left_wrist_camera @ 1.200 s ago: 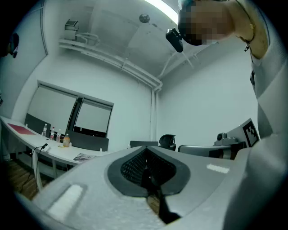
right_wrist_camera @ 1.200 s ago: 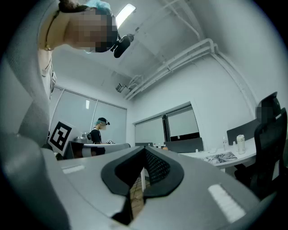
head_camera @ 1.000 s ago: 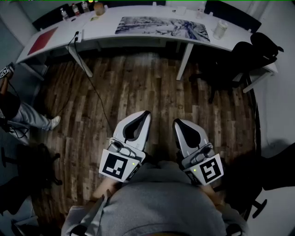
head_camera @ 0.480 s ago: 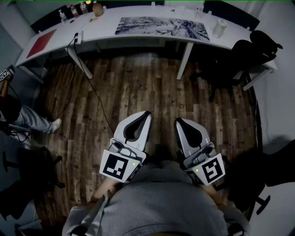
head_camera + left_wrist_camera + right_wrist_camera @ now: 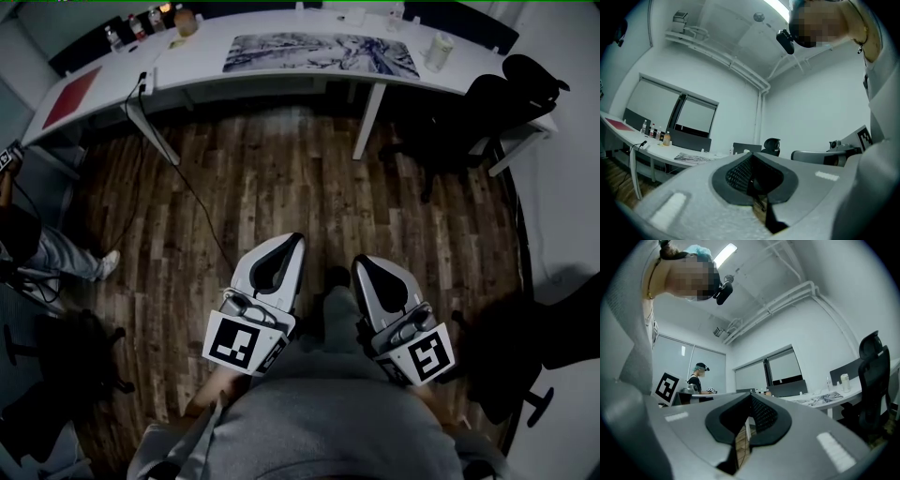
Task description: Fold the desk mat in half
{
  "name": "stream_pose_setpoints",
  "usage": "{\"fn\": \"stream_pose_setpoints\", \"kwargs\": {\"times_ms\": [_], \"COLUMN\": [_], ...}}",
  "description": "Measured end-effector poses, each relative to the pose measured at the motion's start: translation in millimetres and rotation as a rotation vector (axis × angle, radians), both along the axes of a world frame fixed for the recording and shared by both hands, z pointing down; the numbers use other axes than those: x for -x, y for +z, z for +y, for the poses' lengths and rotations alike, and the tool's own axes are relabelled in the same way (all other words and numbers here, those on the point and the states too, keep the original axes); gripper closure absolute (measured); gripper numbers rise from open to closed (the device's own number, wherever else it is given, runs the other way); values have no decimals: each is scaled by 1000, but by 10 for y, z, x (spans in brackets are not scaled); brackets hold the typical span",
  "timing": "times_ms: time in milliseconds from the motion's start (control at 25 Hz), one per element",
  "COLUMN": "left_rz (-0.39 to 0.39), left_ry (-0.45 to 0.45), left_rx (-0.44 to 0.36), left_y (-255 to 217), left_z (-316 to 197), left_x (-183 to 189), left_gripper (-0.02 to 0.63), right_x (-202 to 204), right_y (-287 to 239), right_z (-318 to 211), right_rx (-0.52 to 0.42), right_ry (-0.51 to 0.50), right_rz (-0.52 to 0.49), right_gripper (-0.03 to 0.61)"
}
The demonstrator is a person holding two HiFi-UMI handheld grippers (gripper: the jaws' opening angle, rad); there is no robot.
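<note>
- Left tongs [image 5: 292,246]: grey-white shell, dark padded jaws pressed together, nothing held. Pointing level over the floor, just beside the right tongs.
- Right tongs [image 5: 364,267]: same build, jaws likewise closed on nothing.
- Marker cube, left [image 5: 234,342]: at the rear of the left tongs. It carries a black-and-white square code, no letters.
- Marker cube, right [image 5: 429,359]: at the rear of the right tongs, with a different square code.
- Grey garment [image 5: 319,422]: the wearer's front, behind and below both tongs.
- Floor [image 5: 281,178]: dark wood planks under and ahead of the tongs. A black cable [image 5: 183,178] trails across it, ahead and left of the left tongs.
- Person [image 5: 33,244]: seated, well off to the left of the left tongs.
- Black office chairs [image 5: 487,108]: ahead and right of the right tongs.
- White worktop [image 5: 197,64]: long, well ahead of both tongs.
- Desk mat [image 5: 319,52]: rectangular, printed with a pale grey, white and blue illustration. It lies flat and unfolded on the worktop, far ahead of the tongs and well apart from them.
- Pale cylindrical container [image 5: 438,49]: upright, just beside the mat's right end. Any label is too small to read.
- Red pad [image 5: 70,94]: flat on the worktop's left wing.
- Bottles [image 5: 141,21]: a cluster at the far left rear. Their labels are unreadable.
</note>
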State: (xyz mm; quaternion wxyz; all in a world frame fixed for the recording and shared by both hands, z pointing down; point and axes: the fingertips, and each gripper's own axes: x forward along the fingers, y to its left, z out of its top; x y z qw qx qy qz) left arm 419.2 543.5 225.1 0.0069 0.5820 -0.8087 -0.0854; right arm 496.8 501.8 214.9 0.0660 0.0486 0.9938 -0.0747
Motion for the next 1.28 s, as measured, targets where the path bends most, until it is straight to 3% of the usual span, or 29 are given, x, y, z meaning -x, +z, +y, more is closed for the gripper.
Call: {"fn": "stream_pose_setpoints", "kwargs": {"times_ms": [240, 800, 1280], "left_rz": [-12, -33, -33], "left_ry": [-2, -35, -91], "left_rx": [-8, -9, 13], "left_y": [-23, -172, -157], "left_z": [-225, -1422, -2246], "left_x": [175, 1187, 1691], "left_gripper": [615, 615, 615], "right_x": [223, 1298, 1806], "right_y": [-9, -205, -182], "right_z": [-233, -1486, -2310], "right_rx": [-7, -1, 6], "right_ry": [-7, -39, -90], "right_rz": [-22, -53, -41], "right_gripper": [577, 577, 577]}}
